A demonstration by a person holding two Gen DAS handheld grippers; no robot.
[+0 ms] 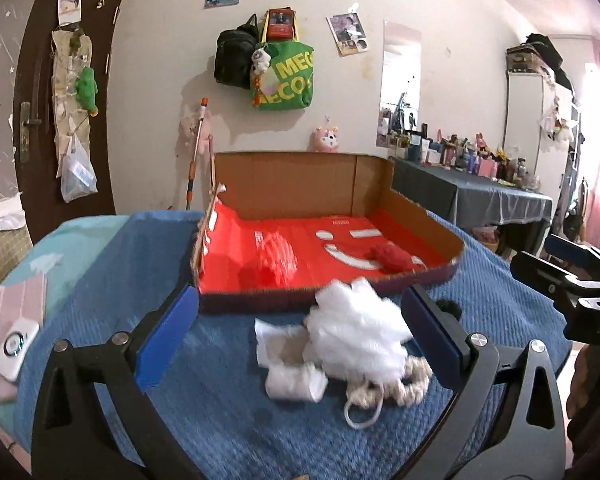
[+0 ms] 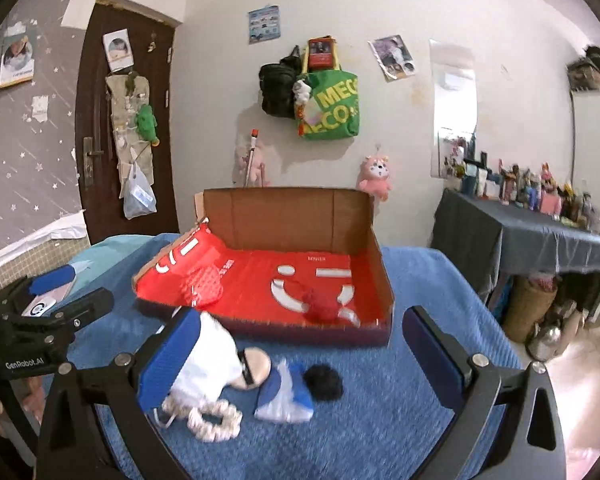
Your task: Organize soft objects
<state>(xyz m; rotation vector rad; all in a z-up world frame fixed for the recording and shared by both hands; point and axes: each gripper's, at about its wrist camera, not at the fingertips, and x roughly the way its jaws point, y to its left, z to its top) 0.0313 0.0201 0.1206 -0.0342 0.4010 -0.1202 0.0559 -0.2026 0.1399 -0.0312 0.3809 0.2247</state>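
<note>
A blue blanket [image 1: 148,264] is spread over the surface, and a shallow cardboard box [image 1: 284,178] with a red floor is set on it at 12 o'clock from both grippers. Inside the box, a red knitted piece [image 1: 392,258] is seen near the front wall, at about 1 o'clock in the left wrist view, and a red mesh pouch [image 2: 204,286] lies further left.

The soft things are gathered on the blanket just in front of the box. A white fluffy ball [image 1: 356,328] is lying beside a white folded cloth [image 1: 288,364] and a cream braided rope [image 1: 408,380]. In the right wrist view, a small doll head [image 2: 254,368], a blue and white cloth [image 2: 286,396] and a black pompom [image 2: 324,382] are seen close together.

The left gripper [image 1: 300,334] is held wide open, with the white pile between its 2 fingers but not pressed. The right gripper [image 2: 300,360] is also spread fully, and nothing is gripped by it.
</note>
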